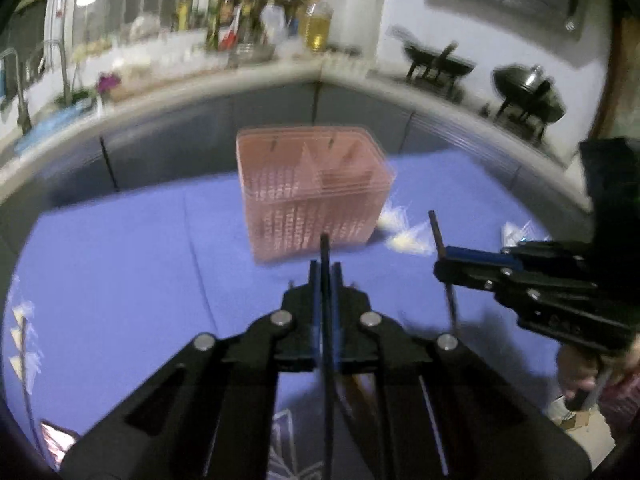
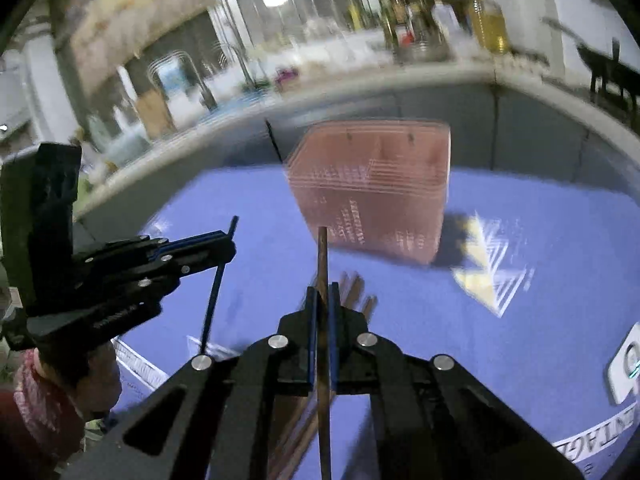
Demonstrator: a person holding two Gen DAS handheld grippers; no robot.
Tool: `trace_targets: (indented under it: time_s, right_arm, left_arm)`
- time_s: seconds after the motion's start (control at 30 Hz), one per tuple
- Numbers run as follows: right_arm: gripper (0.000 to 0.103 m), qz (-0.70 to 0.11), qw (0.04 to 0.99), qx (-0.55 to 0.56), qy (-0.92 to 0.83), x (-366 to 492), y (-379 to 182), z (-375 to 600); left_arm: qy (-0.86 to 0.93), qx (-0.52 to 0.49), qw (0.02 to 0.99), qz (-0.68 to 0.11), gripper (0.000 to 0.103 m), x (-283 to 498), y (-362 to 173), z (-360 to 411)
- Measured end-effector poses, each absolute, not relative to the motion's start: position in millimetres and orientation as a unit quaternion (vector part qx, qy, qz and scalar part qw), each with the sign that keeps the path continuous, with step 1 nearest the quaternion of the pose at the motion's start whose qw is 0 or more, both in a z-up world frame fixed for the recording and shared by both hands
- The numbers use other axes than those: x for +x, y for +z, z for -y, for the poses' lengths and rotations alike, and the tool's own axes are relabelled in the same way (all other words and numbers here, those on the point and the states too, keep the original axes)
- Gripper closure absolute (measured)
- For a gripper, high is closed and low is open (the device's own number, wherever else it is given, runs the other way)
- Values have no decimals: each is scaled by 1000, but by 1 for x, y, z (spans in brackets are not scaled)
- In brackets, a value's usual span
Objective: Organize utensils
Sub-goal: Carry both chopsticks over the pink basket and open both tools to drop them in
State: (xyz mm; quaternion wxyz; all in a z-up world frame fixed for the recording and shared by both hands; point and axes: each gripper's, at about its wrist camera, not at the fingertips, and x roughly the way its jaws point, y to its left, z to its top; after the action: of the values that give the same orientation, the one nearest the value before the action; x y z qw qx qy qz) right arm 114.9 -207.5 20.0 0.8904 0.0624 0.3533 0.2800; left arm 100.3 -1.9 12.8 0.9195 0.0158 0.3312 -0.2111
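Tools [image 1: 325,276] [image 2: 323,300] each grip a chopstick near pink basket [image 1: 314,192].

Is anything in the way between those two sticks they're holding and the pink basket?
Nothing visible. The left gripper holds a black chopstick, the right gripper a brown one; only bare blue cloth lies before the basket.

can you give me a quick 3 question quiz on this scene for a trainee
1. True or false: each tool is shut on a chopstick.
2. What colour is the chopstick in the right tool? A) black B) brown C) white
3. Fill in: the pink basket stands on a ____ cloth.

Key: 1 true, the left tool grips a black chopstick; 2 B, a brown chopstick; 3 blue.
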Motion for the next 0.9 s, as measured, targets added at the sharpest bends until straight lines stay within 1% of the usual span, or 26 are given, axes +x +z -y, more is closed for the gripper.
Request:
trace_targets:
  time_s: [0.1, 0.27, 0.33, 0.37, 0.47, 0.57, 0.77, 0.8, 0.83, 0.87, 0.9]
  right_arm:
    - [98, -307, 907, 77, 279, 126, 66, 216]
    - [98, -218, 940, 90, 246, 155, 138, 221]
    - [98, -186, 951, 90, 229, 175, 159, 215]
    - [98, -179, 954, 86, 223, 184, 161, 212]
    - [98, -181, 957, 75, 212, 217, 160, 197]
    - [98, -209, 955, 57, 202, 246, 138, 182]
    - [97, -305, 928, 69, 204, 285, 72, 168]
    - [97, -319, 922, 74, 206, 291, 62, 169]
    - [97, -327, 918, 79, 208, 290, 58, 167]
    - [96, -338, 915, 89, 202, 295, 51, 171]
    - [96, -340, 913, 93, 206, 291, 49, 171]
  left_arm:
    - [-219, 13, 936, -275, 99, 91, 69, -3]
    - [-196, 17, 962, -189, 99, 111, 152, 2]
    - [-182, 20, 969, -169, 99, 127, 172, 6]
    - [-177, 22, 970, -164, 99, 139, 180, 10]
    - [-158, 29, 972, -173, 99, 173, 180, 19]
    - [-152, 33, 965, -210, 99, 210, 156, 27]
    - [-140, 17, 942, -306, 99, 256, 98, 27]
    - [-133, 18, 937, -323, 89, 262, 87, 27]
    - [-119, 23, 932, -342, 72, 268, 76, 28]
    - [-102, 27, 933, -343, 67, 270, 71, 27]
    - [-95, 27, 935, -340, 57, 269, 68, 25]
